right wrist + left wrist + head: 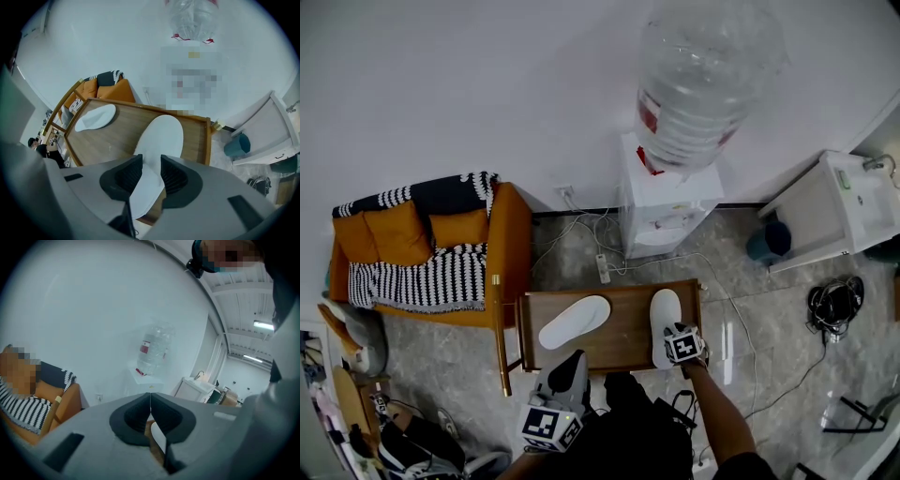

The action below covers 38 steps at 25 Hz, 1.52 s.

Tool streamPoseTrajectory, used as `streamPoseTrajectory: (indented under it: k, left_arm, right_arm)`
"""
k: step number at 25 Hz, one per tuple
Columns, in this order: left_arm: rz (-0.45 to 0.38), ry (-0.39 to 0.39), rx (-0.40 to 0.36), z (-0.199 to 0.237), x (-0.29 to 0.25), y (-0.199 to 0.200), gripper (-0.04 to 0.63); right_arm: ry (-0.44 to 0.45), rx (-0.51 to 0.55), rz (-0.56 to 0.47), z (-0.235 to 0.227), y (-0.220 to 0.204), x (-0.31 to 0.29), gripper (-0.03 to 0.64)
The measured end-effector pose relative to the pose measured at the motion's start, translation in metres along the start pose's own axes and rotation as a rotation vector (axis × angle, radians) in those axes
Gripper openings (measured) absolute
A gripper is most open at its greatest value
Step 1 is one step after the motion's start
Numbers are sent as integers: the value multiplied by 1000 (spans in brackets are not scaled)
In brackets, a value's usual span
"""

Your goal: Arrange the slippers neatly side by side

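Head view shows two white slippers on the brown table (623, 342), and they are not neat yet. The straight slipper (664, 317) lies at the table's right end. The slanted slipper (574, 321) lies well apart from it and, I think, must come next to it. The right claw (151, 176) is spread, with the straight slipper's heel between its jaws, not squeezed. The left claw (150, 414) is pressed together and holds nothing. Both slippers look flat, soft and clean.

Grey left gripper (150, 401) and right gripper (151, 171), black ribbed pads (176, 177), black-and-white marker cubes (551, 427), dark clothing (637, 436)
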<state>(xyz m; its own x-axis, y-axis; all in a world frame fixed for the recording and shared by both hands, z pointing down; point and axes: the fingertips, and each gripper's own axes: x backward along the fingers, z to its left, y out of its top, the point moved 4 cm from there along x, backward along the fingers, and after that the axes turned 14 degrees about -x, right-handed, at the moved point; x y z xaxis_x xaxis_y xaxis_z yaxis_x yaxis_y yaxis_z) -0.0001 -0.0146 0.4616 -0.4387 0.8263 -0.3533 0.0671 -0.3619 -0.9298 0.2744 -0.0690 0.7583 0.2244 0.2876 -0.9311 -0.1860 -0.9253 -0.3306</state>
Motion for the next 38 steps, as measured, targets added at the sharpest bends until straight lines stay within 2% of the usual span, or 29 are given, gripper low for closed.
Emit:
streamPoseTrajectory:
  k: [4, 8, 13, 22, 38]
  left_arm:
    - [-11, -14, -15, 4, 4, 1, 17]
    - [-25, -24, -18, 10, 9, 2, 17]
    - [-36, -29, -16, 20, 15, 6, 17]
    - [-71, -54, -33, 41, 24, 12, 17]
    - [-92, -83, -23, 100, 42, 16, 17]
  right_arm:
    - [-22, -69, -50, 4, 0, 17, 104]
    - [-6, -138, -139, 18, 9, 35, 84]
    - [5, -194, -271, 42, 29, 65, 32]
    - [19, -260, -437, 90, 52, 102, 15]
    - [37, -317, -520, 176, 66, 112, 12]
